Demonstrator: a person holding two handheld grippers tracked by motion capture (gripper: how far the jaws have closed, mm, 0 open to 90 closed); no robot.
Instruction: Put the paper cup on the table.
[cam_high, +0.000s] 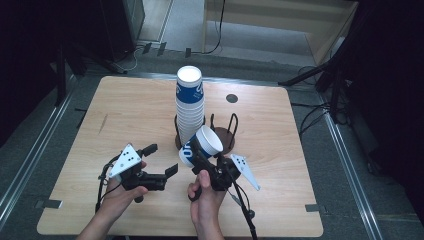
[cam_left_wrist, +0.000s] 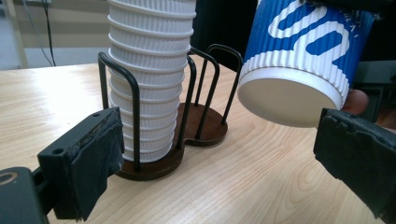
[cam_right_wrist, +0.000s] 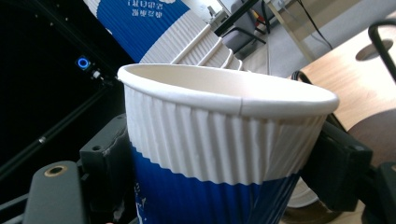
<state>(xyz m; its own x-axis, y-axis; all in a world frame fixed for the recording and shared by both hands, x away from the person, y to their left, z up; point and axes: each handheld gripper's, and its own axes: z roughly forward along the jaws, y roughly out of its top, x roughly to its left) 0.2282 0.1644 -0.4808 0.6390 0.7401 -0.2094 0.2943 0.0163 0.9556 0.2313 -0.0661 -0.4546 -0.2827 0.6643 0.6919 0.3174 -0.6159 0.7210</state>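
Note:
A tall stack of blue and white ribbed paper cups (cam_high: 190, 102) stands in the left ring of a black wire holder on a brown base (cam_high: 228, 142) at mid table. My right gripper (cam_high: 201, 160) is shut on a single cup (cam_high: 202, 145), held tilted just in front of the holder, mouth up and to the right. In the right gripper view its pads (cam_right_wrist: 105, 158) press the cup (cam_right_wrist: 219, 140) on both sides. My left gripper (cam_high: 161, 159) is open, left of that cup. In the left gripper view, the cup's bottom (cam_left_wrist: 285, 100) hangs above the right pad (cam_left_wrist: 359, 154).
The holder's right ring (cam_left_wrist: 208, 123) has nothing in it. A round cable hole (cam_high: 231, 98) sits in the table's far part. Bare wood (cam_high: 125, 115) lies left of the holder. Stands and cables surround the table on the floor.

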